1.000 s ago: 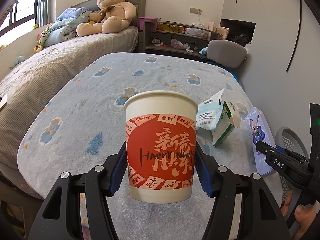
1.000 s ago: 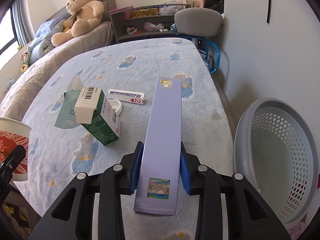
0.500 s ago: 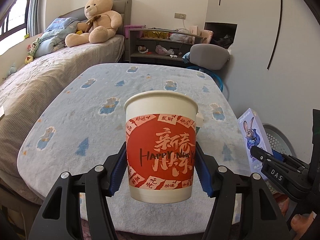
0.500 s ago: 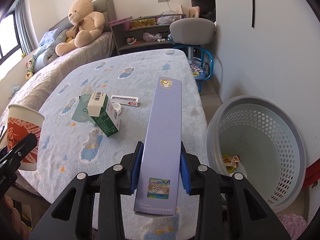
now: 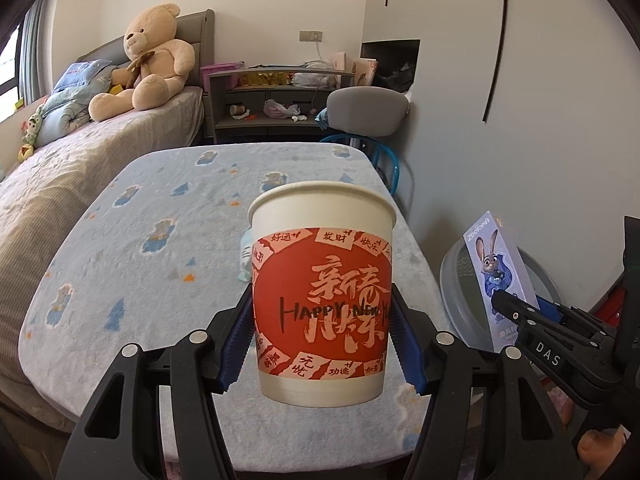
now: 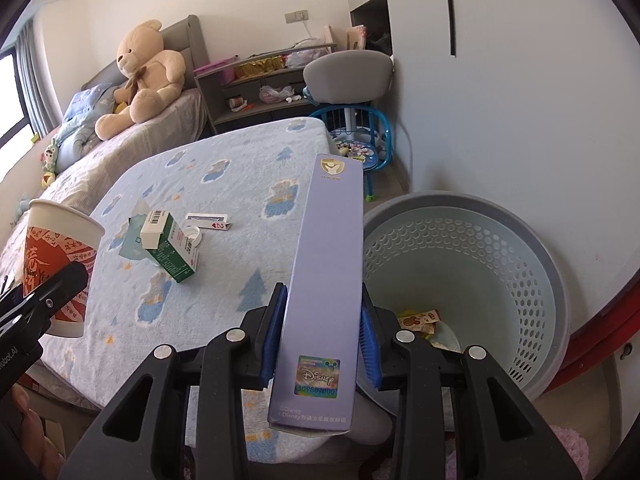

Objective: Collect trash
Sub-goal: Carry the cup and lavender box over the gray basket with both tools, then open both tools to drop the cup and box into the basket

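My left gripper (image 5: 322, 320) is shut on a red and white paper cup (image 5: 322, 300), held upright above the near edge of the blue-clothed table (image 5: 160, 216). The cup also shows at the left of the right wrist view (image 6: 58, 264). My right gripper (image 6: 322, 332) is shut on a long purple Disney box (image 6: 326, 280), held beside the rim of the grey perforated trash basket (image 6: 520, 264). The box also shows in the left wrist view (image 5: 496, 268). A green and white carton (image 6: 170, 246), a card (image 6: 208, 224) and a small white cap (image 6: 193, 235) lie on the table.
The basket stands on the floor right of the table, with a few wrappers (image 6: 420, 320) at its bottom. A grey chair (image 6: 348, 72) and a blue stool (image 6: 360, 148) stand beyond the table. A bed with a teddy bear (image 5: 148, 64) is at the left.
Both grippers have pulled back and risen from the table with their loads. The right gripper has swung right, so the basket and its contents now show beside the purple box.
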Motion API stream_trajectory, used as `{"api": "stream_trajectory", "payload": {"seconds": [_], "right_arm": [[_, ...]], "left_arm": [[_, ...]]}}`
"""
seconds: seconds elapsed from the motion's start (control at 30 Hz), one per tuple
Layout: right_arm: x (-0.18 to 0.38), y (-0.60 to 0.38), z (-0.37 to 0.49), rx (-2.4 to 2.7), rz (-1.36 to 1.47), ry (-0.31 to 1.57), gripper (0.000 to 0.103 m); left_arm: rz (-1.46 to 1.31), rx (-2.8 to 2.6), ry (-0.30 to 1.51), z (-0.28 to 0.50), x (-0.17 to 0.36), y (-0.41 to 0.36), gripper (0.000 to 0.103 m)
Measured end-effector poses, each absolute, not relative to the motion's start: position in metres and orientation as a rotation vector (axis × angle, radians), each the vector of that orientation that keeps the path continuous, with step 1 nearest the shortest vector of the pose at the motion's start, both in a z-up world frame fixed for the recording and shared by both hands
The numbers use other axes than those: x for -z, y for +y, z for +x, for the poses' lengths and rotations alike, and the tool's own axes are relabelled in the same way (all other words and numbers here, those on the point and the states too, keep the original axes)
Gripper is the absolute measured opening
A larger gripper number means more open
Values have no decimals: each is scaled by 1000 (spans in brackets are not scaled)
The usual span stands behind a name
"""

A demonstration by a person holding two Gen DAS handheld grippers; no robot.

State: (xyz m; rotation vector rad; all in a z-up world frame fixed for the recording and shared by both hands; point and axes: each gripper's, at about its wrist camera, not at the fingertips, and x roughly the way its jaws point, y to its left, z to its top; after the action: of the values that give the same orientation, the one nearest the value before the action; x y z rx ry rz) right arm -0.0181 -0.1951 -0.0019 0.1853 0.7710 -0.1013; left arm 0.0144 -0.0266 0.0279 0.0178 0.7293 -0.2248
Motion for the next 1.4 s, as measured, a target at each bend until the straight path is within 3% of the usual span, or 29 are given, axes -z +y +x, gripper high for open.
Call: {"api": "stream_trajectory", "payload": {"seconds": [0.67,1.4], "right_arm": [[26,-318,-46,293,317,786,33],[49,-341,-31,293,291,850,34]], "left_arm": [[129,507,804,40,-2,-177,60],[164,545,911,70,38,-237,60]]}}
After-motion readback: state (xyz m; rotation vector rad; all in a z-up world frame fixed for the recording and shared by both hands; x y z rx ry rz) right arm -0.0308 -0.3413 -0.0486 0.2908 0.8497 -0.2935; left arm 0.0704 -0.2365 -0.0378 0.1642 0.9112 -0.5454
